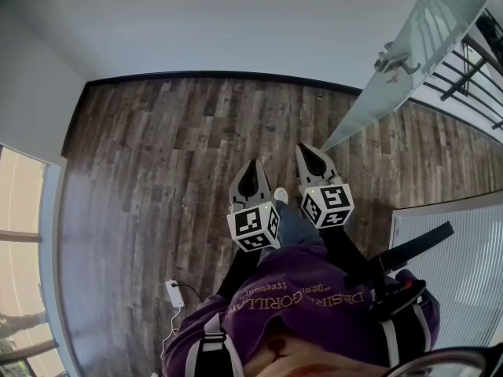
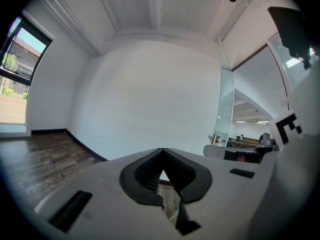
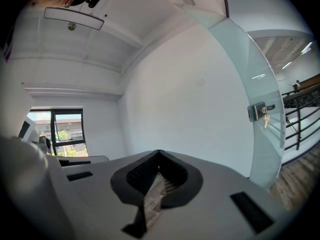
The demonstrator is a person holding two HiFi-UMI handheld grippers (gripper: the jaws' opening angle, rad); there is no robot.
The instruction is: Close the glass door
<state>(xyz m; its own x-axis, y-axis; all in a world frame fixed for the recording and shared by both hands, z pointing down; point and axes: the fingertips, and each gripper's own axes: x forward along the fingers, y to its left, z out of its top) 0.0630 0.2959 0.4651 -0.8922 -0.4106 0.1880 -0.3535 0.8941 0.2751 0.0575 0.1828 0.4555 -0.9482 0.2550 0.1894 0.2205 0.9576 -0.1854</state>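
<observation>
Beyond wood-plank floor (image 1: 157, 155), frosted glass door (image 1: 424, 30)

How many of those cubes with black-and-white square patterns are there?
2. The left marker cube sits at the back of the left gripper. The right marker cube sits on the right gripper, nearer the glass door. None seems hidden.

This looks like a plain room in an office building: bare white walls (image 1: 236, 22), a plank floor (image 1: 157, 171) with dark skirting (image 1: 220, 75), 1 window (image 3: 67, 131), and a frameless glass door (image 1: 409, 61) with a keyed lock (image 3: 256, 111) beside a black railing (image 1: 471, 69).
</observation>
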